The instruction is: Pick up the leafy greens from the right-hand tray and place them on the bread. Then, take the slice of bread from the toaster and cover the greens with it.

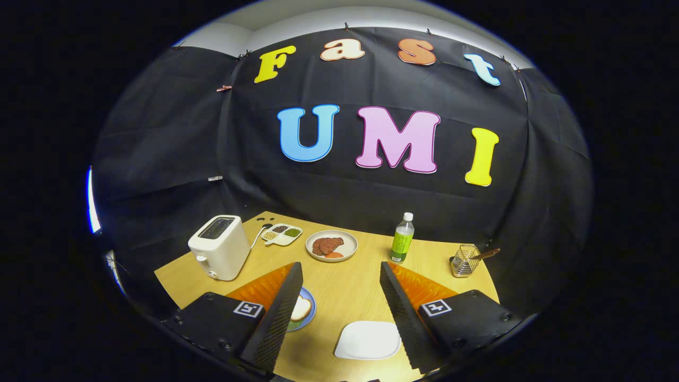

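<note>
Already the sandwich looked finished: on the blue plate (307, 309), half hidden behind the claw's left finger, a slice of bread (301, 308) lay on top with a sliver of the leafy greens (294, 323) peeking out beneath it. The toaster (219, 246) stood well beyond the fingers at the far left, and I could not tell whether its slots held anything. The claw (339, 284) hung above the table (345, 286) with its fingers spread wide and nothing between them. By my judgement both steps were done, with nothing left but pulling away.

A white tray (367, 340) sat bare just ahead, between the fingers. Farther off stood a divided dish (281, 234), a plate of meat slices (331, 245), a green bottle (402, 240) and a wire holder (465, 261). The table was pale wood, backed by black cloth walls.
</note>
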### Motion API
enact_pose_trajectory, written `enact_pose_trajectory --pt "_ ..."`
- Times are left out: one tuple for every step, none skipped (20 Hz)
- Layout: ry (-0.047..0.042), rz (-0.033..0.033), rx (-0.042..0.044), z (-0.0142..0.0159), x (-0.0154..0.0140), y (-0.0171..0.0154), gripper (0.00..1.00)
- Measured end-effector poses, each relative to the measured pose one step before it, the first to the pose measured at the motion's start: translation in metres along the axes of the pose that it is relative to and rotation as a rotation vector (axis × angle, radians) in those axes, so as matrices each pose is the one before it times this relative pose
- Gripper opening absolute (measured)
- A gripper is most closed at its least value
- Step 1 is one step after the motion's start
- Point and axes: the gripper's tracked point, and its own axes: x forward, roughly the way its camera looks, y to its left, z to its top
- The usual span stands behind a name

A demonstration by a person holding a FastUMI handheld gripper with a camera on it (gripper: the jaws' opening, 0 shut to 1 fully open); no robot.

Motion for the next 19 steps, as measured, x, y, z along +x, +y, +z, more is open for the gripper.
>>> enact_pose_trajectory --pt "0.00473 -0.00435 0.0072 -0.00193 -0.00159 -0.0038 0.92" --pt "0.00142 -0.00224 0.00788 -0.00118 -0.00092 -0.00248 0.92" --pt "-0.00054 -0.00058 0.00482 -0.00094 -0.00044 -0.00169 0.92" --pt "0.00316 -0.0038 -0.0018 -0.00201 -0.00025 -0.00365 0.92" --pt "0.00771 -0.00548 -0.0037 -0.00502 0.00051 -0.00367 0.92" --pt "0.0071 -0.00331 0.00223 -0.00297 0.00019 -0.00275 0.92" --pt "0.00415 0.00059 0.0069 -0.00174 -0.00044 0.00013 0.92" --pt "0.00133 0.00269 0.00648 0.00015 -0.00065 -0.00032 0.92" --pt "-0.00056 0.00044 0.0023 -0.00012 0.0012 -0.00019 0.92" --pt "-0.00042 0.00342 -0.00222 0.00058 0.00026 0.0001 0.92" --pt "-0.00273 0.00236 -0.00307 0.00115 -0.00006 0.00059 0.92" --pt "-0.00386 0.00357 -0.00433 0.00215 -0.00035 0.00056 0.92" --pt "-0.00286 0.00293 -0.00514 0.00047 0.00046 0.00155 0.92" --pt "0.00168 0.00489 -0.00487 -0.00077 0.0007 0.00178 0.92" --pt "-0.00037 0.00265 -0.00432 0.00018 0.00073 0.00062 0.92" --pt "0.00169 0.00261 -0.00342 0.0 -0.00021 0.00067 0.92" --pt "0.00057 0.00182 -0.00077 -0.00018 -0.00066 0.00048 0.92" --pt "0.00112 0.00253 0.00131 0.00022 -0.00027 0.0011 0.92" --pt "-0.001 0.00064 0.00068 -0.0003 0.00052 0.00014 0.92"
